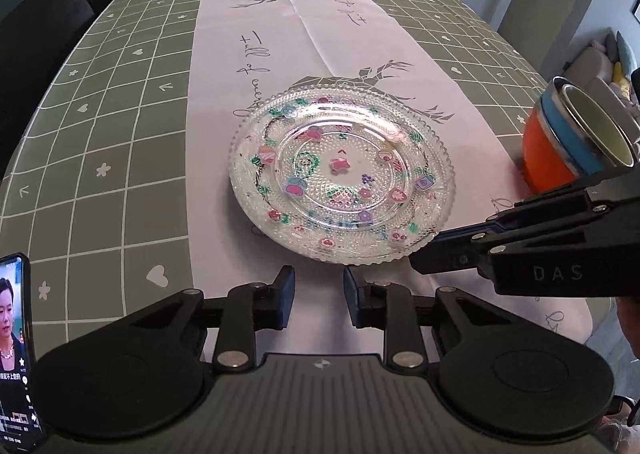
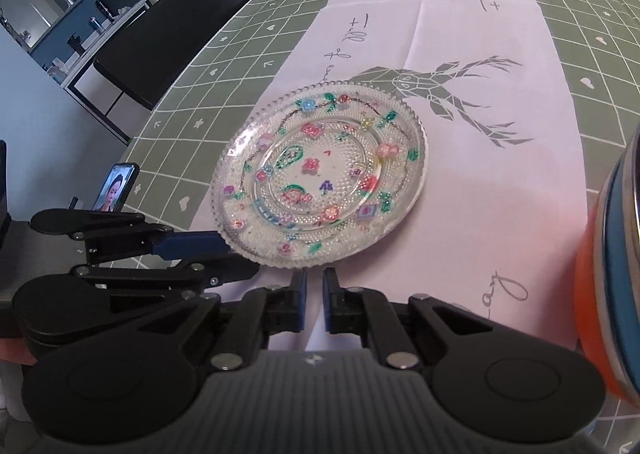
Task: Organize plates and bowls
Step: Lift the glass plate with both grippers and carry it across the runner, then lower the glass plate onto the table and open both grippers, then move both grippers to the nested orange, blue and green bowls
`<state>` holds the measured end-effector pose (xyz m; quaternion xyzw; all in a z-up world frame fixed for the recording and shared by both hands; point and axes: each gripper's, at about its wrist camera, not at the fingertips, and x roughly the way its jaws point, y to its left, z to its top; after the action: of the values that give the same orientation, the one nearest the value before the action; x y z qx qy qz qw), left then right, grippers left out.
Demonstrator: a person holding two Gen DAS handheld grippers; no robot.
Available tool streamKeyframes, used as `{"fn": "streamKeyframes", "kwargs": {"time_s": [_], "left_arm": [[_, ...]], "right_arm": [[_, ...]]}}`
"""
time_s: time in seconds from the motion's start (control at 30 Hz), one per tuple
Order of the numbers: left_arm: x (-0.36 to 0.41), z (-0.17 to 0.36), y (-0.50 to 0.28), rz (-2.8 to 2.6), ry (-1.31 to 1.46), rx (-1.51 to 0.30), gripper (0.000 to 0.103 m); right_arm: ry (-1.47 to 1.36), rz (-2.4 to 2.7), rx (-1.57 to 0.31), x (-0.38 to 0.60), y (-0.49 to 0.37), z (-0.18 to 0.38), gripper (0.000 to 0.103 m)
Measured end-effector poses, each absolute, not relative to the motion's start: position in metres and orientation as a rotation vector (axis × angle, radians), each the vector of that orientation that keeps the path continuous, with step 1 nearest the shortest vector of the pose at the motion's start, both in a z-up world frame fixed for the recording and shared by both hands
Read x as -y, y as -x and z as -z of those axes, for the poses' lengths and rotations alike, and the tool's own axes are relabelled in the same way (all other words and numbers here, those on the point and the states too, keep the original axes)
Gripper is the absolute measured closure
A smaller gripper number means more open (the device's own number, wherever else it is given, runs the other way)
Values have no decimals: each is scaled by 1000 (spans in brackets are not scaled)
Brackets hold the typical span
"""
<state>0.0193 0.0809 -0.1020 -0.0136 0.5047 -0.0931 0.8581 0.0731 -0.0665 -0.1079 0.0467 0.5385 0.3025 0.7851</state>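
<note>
Left wrist view: left hand-held gripper point(image 1: 319, 296) gapes narrowly, empty, just short of the clear beaded glass plate with painted flowers point(image 1: 342, 177) lying flat on the desk point(image 1: 100, 125), probably lined up for a rim grasp. Right wrist view: right hand-held gripper point(image 2: 315, 296), narrower and empty, faces the near rim too; stacked orange and blue metal-lined bowls point(image 2: 608, 274) sit beside it, likely the nesting target.
</note>
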Motion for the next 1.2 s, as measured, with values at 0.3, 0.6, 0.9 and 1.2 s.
{"fn": "streamKeyframes", "kwargs": {"time_s": [0.3,0.6,0.9,1.2], "left_arm": [[-79,102,-23,183,24,-1060,72],[-61,90,3,206,53,-999,72],[-38,53,28,176,111,-765,51],[-7,38,27,246,169,-700,30]], "right_arm": [[-149,-634,-1156,73,-78,111,97],[-91,-597,-989,92,-45,91,93],[-132,-478,-754,136,8,60,69],[-155,-269,-585,196,43,33,48]]}}
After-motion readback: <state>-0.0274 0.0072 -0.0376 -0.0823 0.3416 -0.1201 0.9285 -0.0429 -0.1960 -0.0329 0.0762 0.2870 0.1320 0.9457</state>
